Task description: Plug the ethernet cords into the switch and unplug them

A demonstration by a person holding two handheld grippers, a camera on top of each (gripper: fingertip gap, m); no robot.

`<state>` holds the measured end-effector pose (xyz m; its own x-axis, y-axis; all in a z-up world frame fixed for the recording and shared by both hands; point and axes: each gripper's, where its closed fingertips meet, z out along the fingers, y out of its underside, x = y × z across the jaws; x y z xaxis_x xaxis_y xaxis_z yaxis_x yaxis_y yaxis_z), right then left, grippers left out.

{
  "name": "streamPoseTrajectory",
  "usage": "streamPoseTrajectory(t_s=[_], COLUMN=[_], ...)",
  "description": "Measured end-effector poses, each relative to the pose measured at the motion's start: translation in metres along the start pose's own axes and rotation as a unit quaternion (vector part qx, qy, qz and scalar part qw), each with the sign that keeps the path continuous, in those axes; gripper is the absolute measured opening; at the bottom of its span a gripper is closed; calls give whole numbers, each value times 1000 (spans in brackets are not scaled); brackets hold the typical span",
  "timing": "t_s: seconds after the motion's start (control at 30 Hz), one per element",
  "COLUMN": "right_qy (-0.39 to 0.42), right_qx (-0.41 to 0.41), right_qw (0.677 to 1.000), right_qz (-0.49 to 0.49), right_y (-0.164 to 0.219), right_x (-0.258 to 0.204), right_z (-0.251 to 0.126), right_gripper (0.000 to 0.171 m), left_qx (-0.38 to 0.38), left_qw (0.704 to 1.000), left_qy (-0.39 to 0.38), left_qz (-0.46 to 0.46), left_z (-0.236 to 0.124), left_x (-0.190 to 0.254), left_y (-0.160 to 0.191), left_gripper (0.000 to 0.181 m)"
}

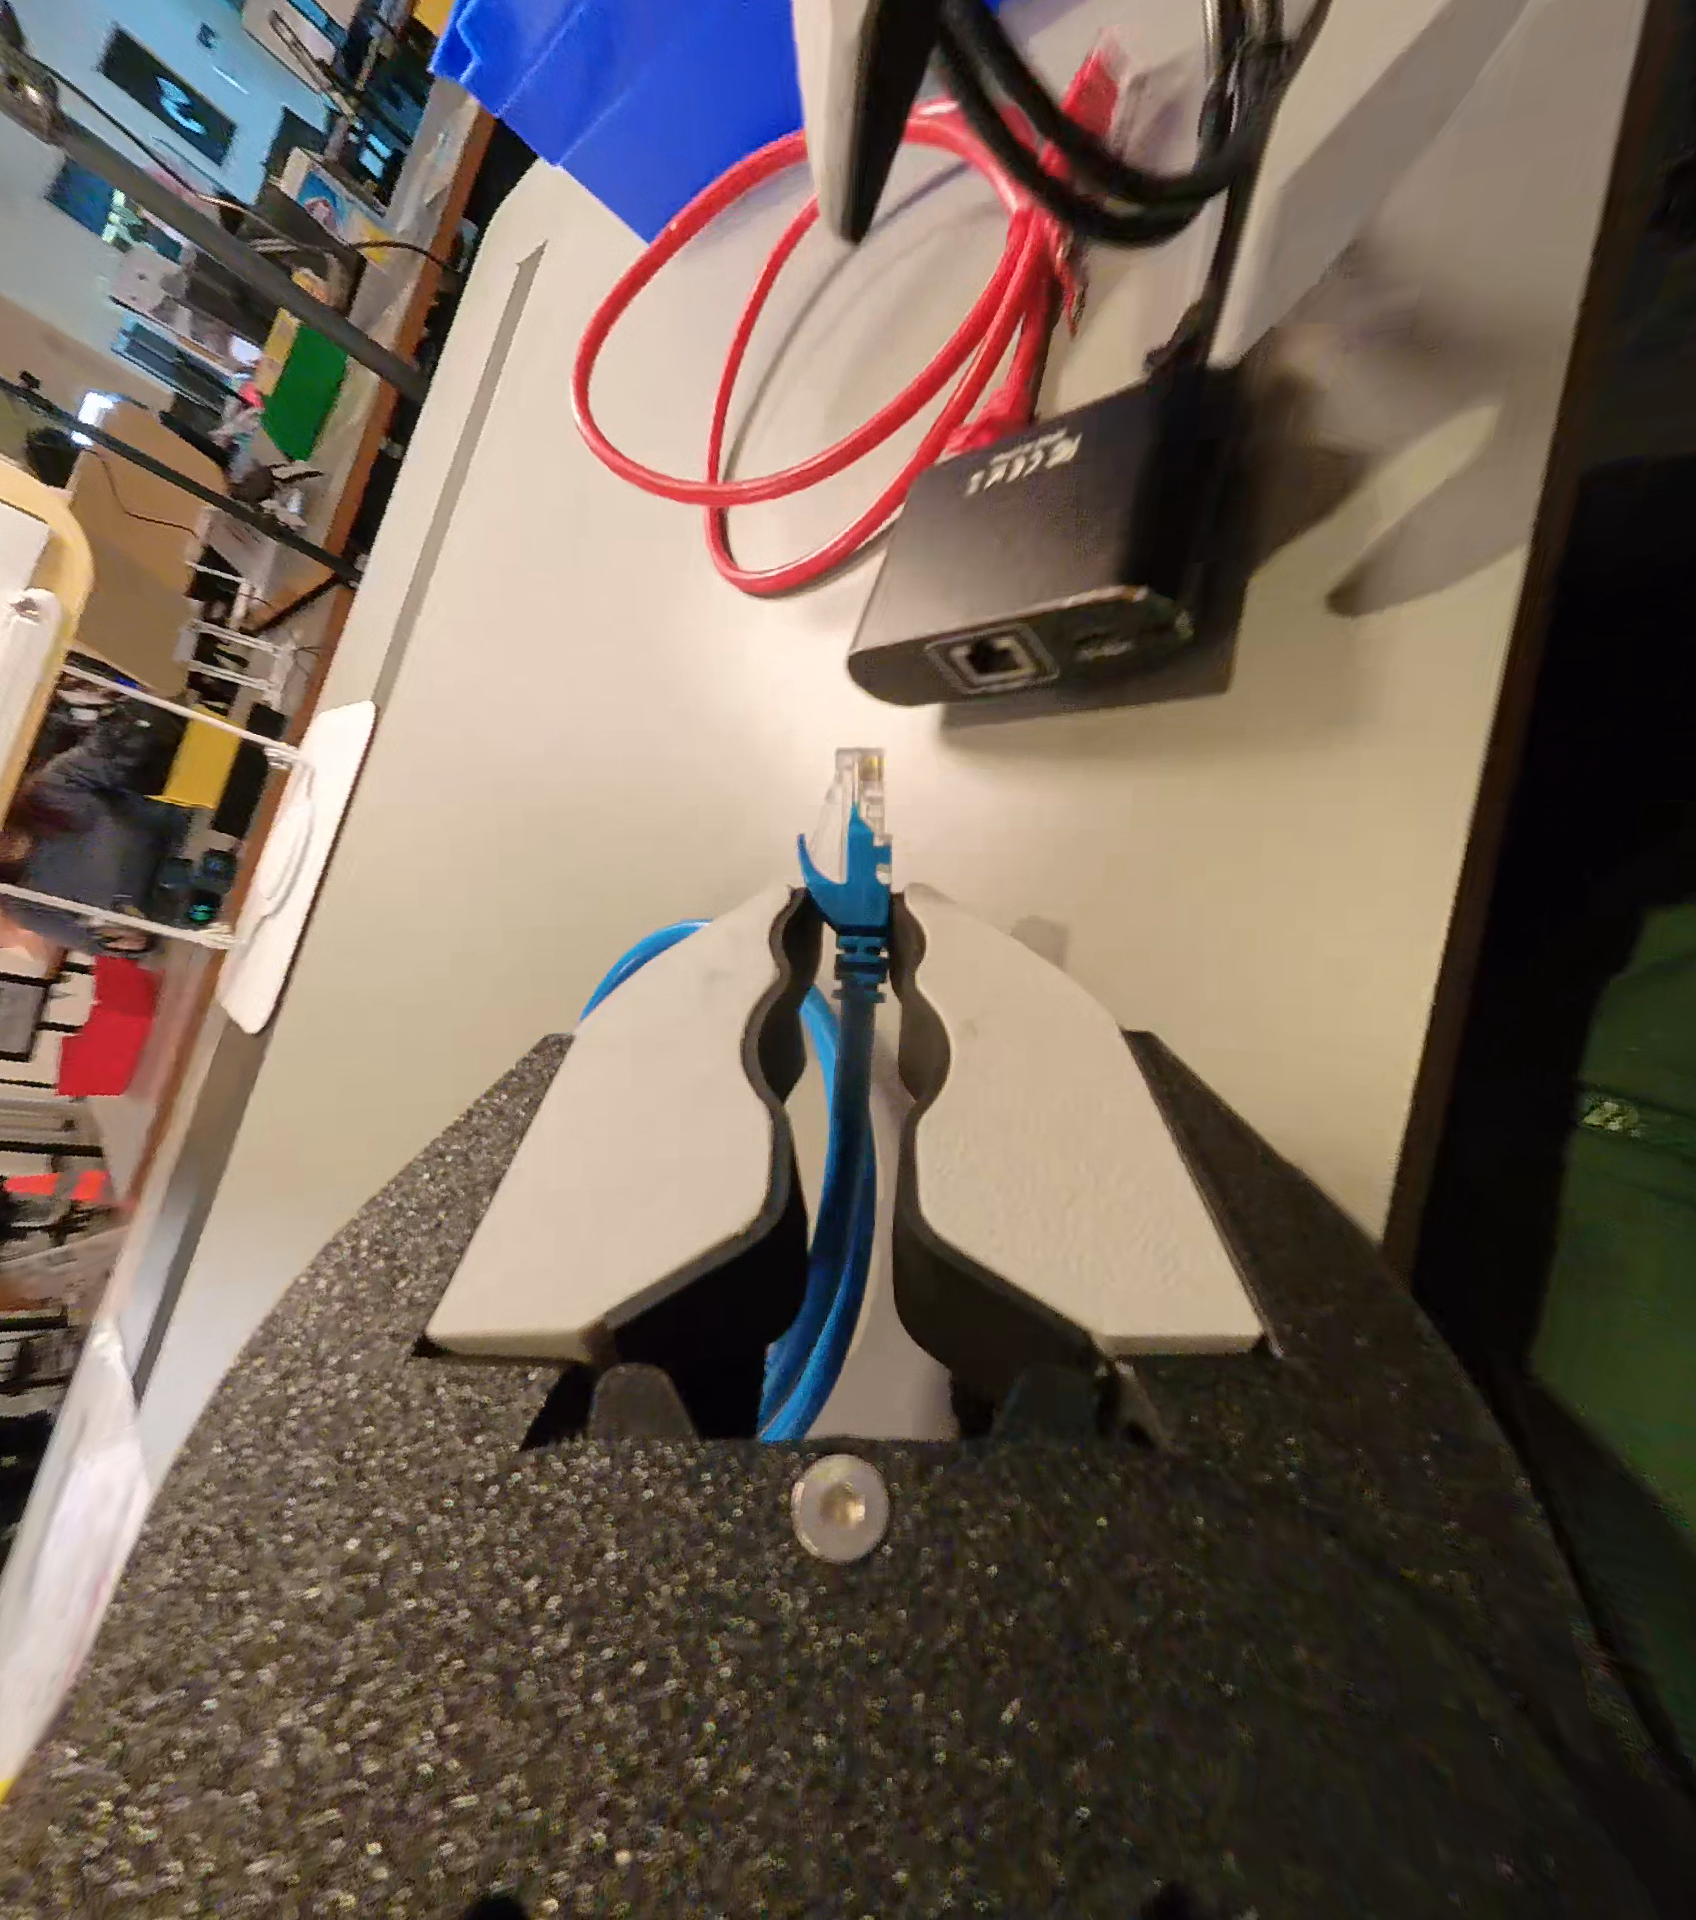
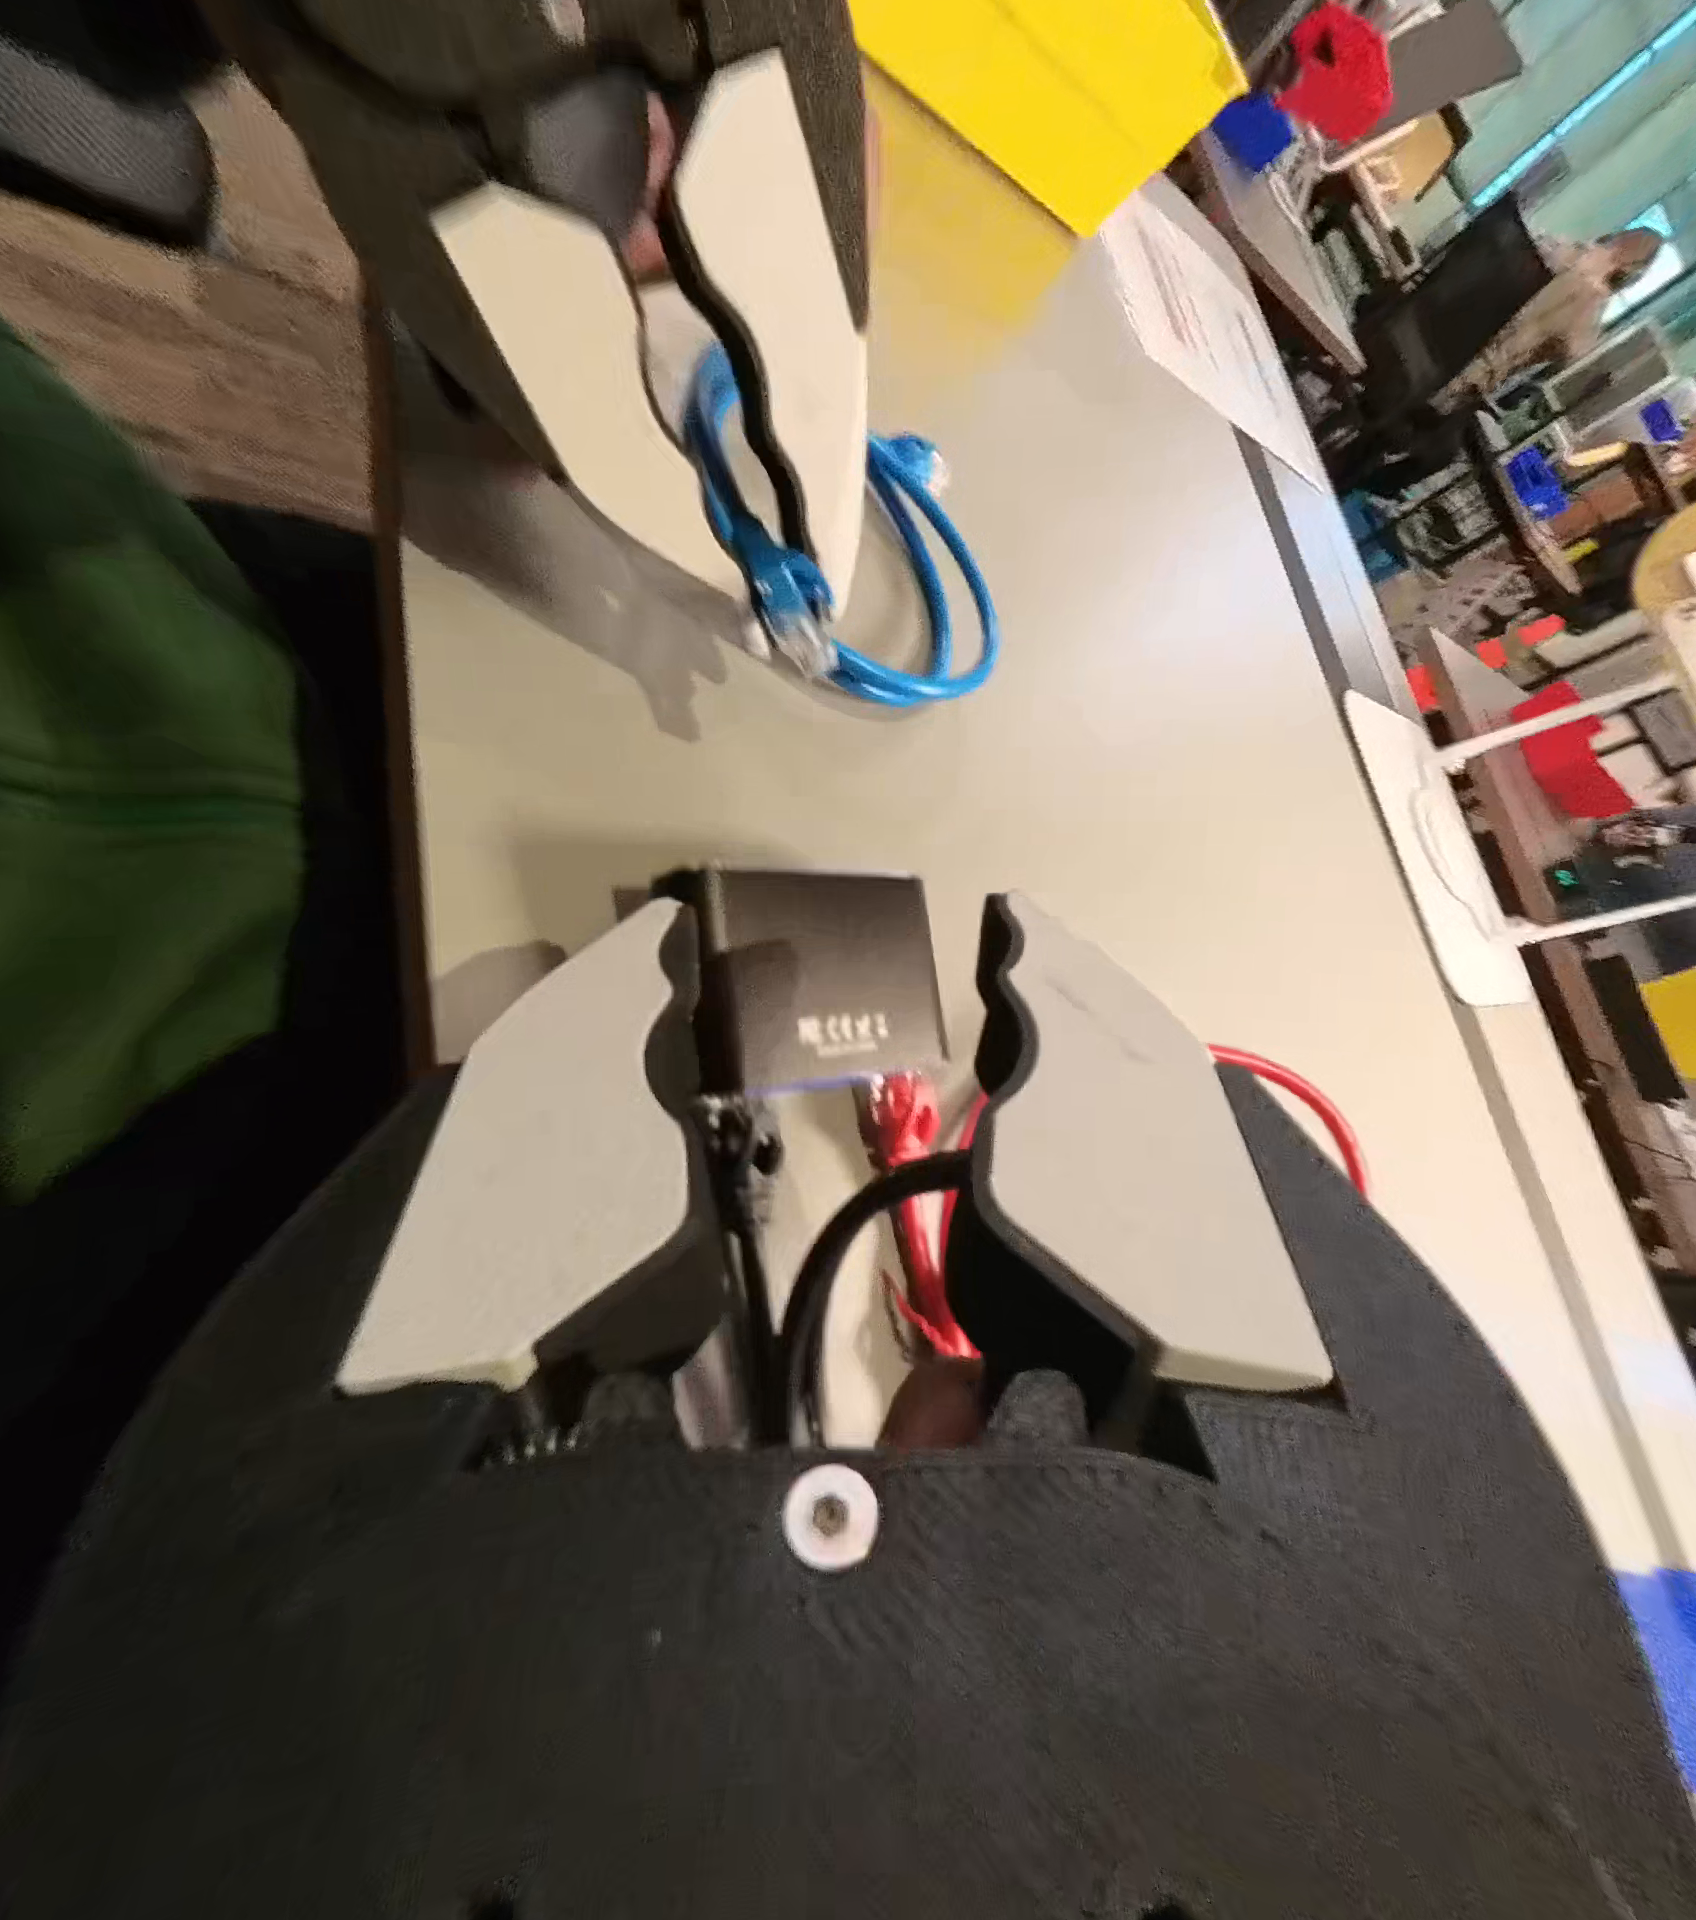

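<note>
The chief risk is a skewed entry: the blue ethernet cord (image 1: 849, 1091) is pinched by the left gripper (image 1: 846, 909) at the boot just behind its clear plug (image 1: 856, 795), which juts ahead of the fingertips and sits a little to the left of the open port (image 1: 998, 657) on the near face of the black switch (image 1: 1041, 551). The port lies ahead and to the right of the plug, not touching it, so pushed straight on, the plug would likely strike the housing beside the port or pivot in the narrow grip. The switch looks light and could slide away under the push, since the right gripper (image 2: 828, 914) does not yet clamp it. Its fingers stand wide apart, straddling the switch, the left-side finger (image 2: 662, 935) at or almost against the switch's edge and the other clear of it; blur keeps me from telling contact. Between those fingers, nearer the right gripper's body, a red ethernet cord (image 2: 901, 1117) seems seated in the switch's back face, beside a black cable (image 2: 740, 1153). Closing there could snag either one. The left gripper's fingers are pressed nearly together on the blue boot, and the rest of that cord trails back in a loop on the table (image 1: 563, 623) below.
</note>
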<state>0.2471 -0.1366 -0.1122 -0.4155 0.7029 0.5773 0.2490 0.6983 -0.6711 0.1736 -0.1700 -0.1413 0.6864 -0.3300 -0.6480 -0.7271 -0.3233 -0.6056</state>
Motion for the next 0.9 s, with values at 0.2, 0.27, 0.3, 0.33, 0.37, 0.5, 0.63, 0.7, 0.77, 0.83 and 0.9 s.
streamPoseTrajectory(t_s=[0.2, 0.27, 0.3, 0.33, 0.37, 0.5, 0.63, 0.7, 0.77, 0.83, 0.9], right_qy=[-50, -22, -9, -3, -4, -18, -24, -13, 12, 27, 29], right_qx=[-62, -141, -167, -180, -187, -196, -191, -169, -166, -184, -198], right_qw=[996, 988, 983, 980, 978, 971, 967, 964, 957, 952, 946], right_qz=[46, 64, 72, 83, 97, 139, 168, 204, 236, 244, 255], right_y=[-11, 8, 15, 19, 22, 31, 36, 28, 25, 28, 33], right_x=[-28, -24, -21, -20, -19, -17, -16, -12, -7, -8, -16], right_z=[18, 27, 28, 29, 28, 17, 2, -3, -7, -9, -10], right_gripper=[52, 54, 56, 57, 57, 63, 69, 65, 61, 60, 60], left_qx=[-7, -9, -12, -15, -18, -17, -32, -45, -61, -75, -83], left_qw=[998, 996, 995, 993, 991, 982, 974, 967, 961, 959, 959], left_qy=[-36, -48, -53, -60, -67, -90, -119, -137, -152, -161, -163], left_qz=[54, 74, 86, 100, 114, 162, 192, 209, 222, 223, 216], left_z=[8, 11, 12, 13, 13, 15, 18, 21, 22, 23, 23], left_x=[-3, -4, -3, -3, -3, -2, 0, 0, 2, 4, 7], left_y=[6, 7, 8, 8, 8, 1, -7, -11, -15, -18, -22], left_gripper=[14, 14, 14, 14, 14, 13, 13, 13, 13, 13, 13])
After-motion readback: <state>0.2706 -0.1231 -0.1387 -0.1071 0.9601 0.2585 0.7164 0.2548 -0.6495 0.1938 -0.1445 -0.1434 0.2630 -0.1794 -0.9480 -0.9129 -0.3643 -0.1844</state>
